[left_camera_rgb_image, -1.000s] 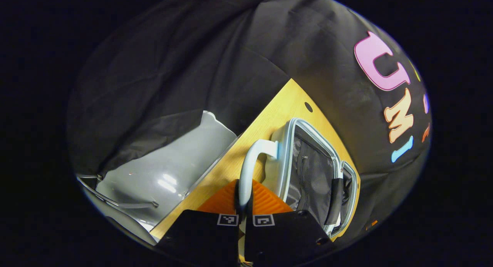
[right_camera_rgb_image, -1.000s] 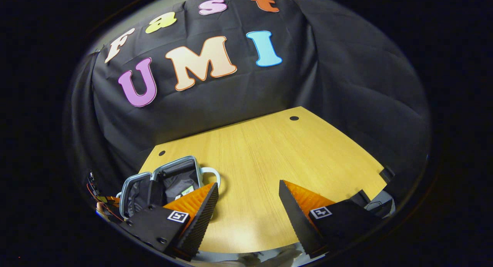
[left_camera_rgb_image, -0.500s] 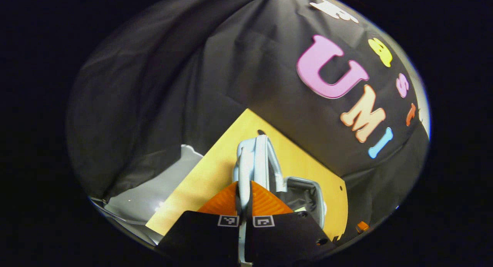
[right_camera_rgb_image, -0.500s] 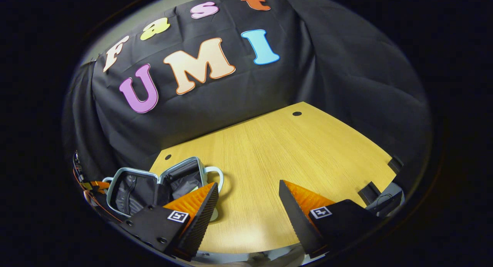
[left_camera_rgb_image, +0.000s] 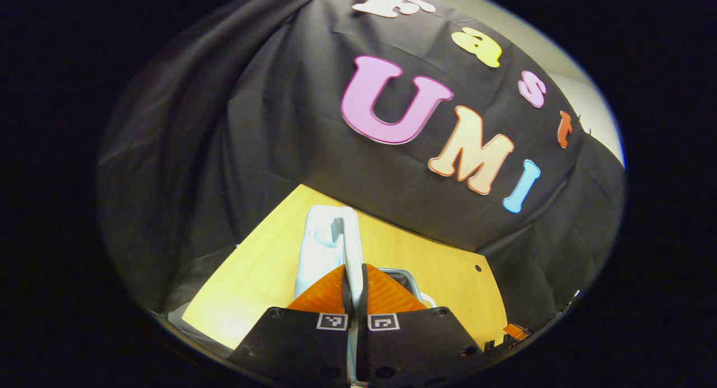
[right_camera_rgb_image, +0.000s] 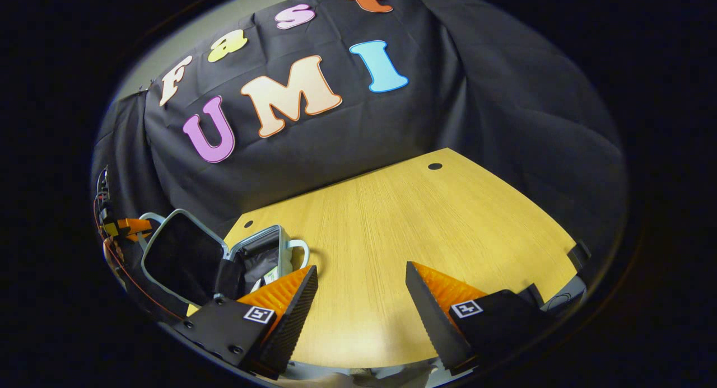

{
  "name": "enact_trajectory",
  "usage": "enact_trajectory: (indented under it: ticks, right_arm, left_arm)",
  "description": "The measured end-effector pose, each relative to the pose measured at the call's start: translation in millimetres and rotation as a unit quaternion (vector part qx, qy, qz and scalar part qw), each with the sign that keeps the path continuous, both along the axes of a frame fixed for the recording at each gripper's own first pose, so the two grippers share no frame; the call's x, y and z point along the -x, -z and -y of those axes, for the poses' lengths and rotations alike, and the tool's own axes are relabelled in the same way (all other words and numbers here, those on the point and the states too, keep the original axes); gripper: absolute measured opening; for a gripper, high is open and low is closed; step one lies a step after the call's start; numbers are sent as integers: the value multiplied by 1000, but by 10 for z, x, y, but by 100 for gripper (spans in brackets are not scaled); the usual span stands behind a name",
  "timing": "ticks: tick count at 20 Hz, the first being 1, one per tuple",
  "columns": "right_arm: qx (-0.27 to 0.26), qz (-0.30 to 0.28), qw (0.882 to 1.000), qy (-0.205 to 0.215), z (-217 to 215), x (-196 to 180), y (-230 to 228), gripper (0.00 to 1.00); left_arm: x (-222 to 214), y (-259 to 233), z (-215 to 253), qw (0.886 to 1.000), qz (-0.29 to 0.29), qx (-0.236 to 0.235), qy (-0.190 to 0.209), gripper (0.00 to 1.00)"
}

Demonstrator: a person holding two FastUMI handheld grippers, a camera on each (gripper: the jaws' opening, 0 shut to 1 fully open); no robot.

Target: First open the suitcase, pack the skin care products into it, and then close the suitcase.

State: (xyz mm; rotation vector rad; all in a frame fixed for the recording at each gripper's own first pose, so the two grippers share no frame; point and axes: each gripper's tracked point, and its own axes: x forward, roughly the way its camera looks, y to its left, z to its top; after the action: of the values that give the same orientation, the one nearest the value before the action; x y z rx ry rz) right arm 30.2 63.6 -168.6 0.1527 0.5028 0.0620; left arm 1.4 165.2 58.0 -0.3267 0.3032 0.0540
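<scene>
Suitcase lid held raised by left gripper.
Left gripper [left_camera_rgb_image: 354, 276] is clamped on the lid handle [left_camera_rgb_image: 352, 248]; suitcase [right_camera_rgb_image: 224, 259] sits at the table's [right_camera_rgb_image: 403, 220] left corner; right gripper [right_camera_rgb_image: 361, 298] is spread apart.

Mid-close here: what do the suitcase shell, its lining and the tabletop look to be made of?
Suitcase shell: smooth pale hard plastic, probably, with a soft sheen. Lining: dark fabric, matte, seemingly creased. Tabletop: wood-look board, fine straight grain, possibly laminate.
</scene>
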Motion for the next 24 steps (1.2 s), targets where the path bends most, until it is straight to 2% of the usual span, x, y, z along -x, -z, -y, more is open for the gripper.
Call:
enact_trajectory:
  ticks: [4, 11, 16, 24]
  right_arm:
    - [-14, 4, 1000, -21, 300, -133, -26, 98]
    - [-15, -2, 1000, -22, 813, -297, 9, 98]
    - [-14, 5, 1000, -14, 958, -446, -24, 98]
    - [-32, 25, 999, -20, 822, -691, -152, 98]
  left_arm:
    - [-206, 18, 682, 999, 8, -17, 27, 0]
    - [-676, 373, 1618, 997, -15, -23, 68, 0]
    - [-977, 895, 2154, 992, -70, -32, 102, 0]
    - [-1130, 1874, 2591, 969, -173, -111, 133, 1]
